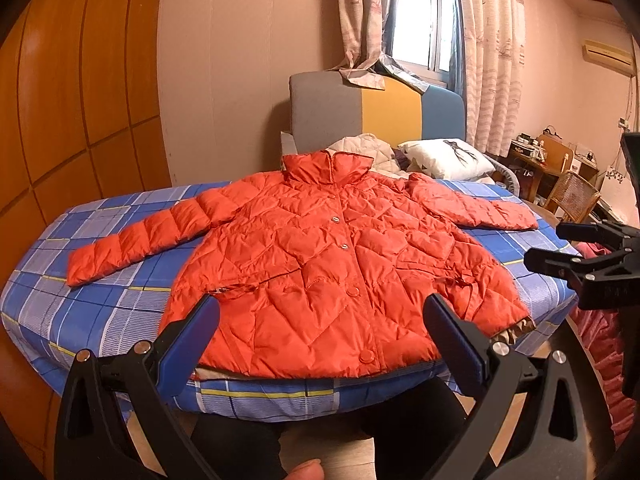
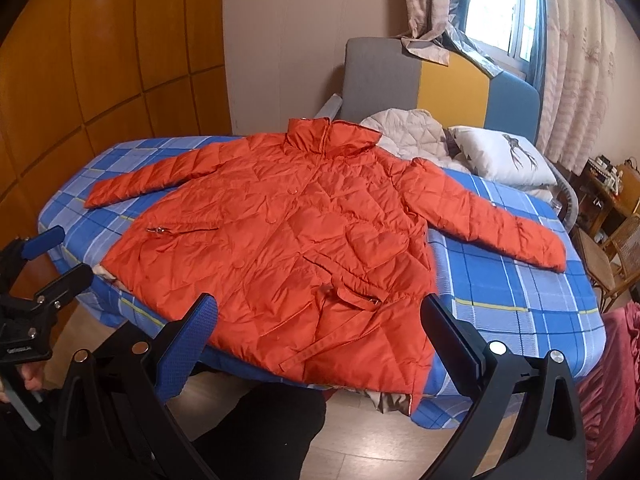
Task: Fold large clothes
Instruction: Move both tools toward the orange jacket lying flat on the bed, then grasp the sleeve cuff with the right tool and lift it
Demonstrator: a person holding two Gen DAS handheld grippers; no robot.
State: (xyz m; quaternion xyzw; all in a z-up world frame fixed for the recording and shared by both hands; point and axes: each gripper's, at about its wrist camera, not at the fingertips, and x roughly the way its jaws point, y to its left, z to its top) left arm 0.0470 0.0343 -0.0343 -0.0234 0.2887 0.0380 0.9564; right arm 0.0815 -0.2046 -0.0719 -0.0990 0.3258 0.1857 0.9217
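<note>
on the bed [image 1: 120,304], orange jacket [image 1: 320,264] spread flat, unfolded

Daylight enters through the window [image 1: 420,16], which is blown out to white; the room is warm-toned and evenly bright; shadows are soft; both views bend strongly at the fisheye edges, with black corners; the wardrobe [image 1: 80,92] panels curve; focus is fairly sharp throughout.

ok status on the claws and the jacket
Left claw open, right claw open, both empty. Orange puffer jacket flat on bed, sleeves spread, unfolded. Nothing in the way.
</note>
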